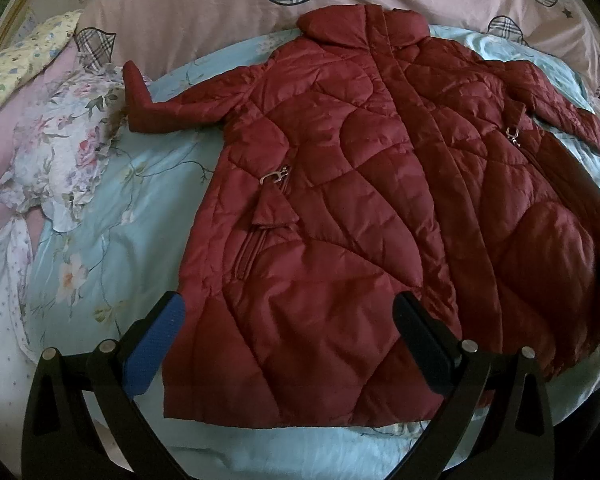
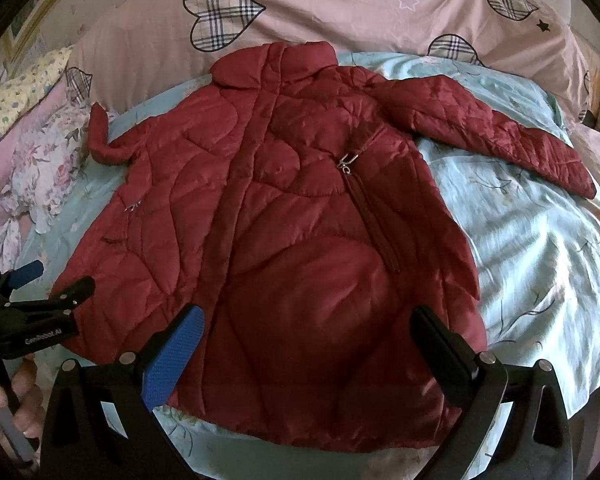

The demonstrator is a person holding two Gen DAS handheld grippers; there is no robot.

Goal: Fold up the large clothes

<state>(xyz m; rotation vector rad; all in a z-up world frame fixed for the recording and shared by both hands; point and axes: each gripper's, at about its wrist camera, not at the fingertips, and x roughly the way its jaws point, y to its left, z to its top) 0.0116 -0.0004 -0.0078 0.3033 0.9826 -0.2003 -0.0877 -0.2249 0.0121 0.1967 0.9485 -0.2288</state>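
Observation:
A dark red quilted coat (image 1: 360, 208) lies flat, front up, on a light blue floral bedsheet (image 1: 112, 216), collar at the far side, both sleeves spread out. It also shows in the right wrist view (image 2: 292, 240). My left gripper (image 1: 288, 344) is open above the coat's lower left hem, holding nothing. My right gripper (image 2: 308, 356) is open above the lower right hem, empty. The left gripper also shows at the left edge of the right wrist view (image 2: 48, 284). The left sleeve cuff (image 1: 136, 96) is bent upward.
A pink duvet with plaid hearts (image 1: 220, 12) lies bunched along the far side. A floral pillow (image 1: 60, 148) and a yellow patterned cloth (image 1: 24, 60) lie at the left. The bed's near edge (image 1: 300, 452) runs just below the coat's hem.

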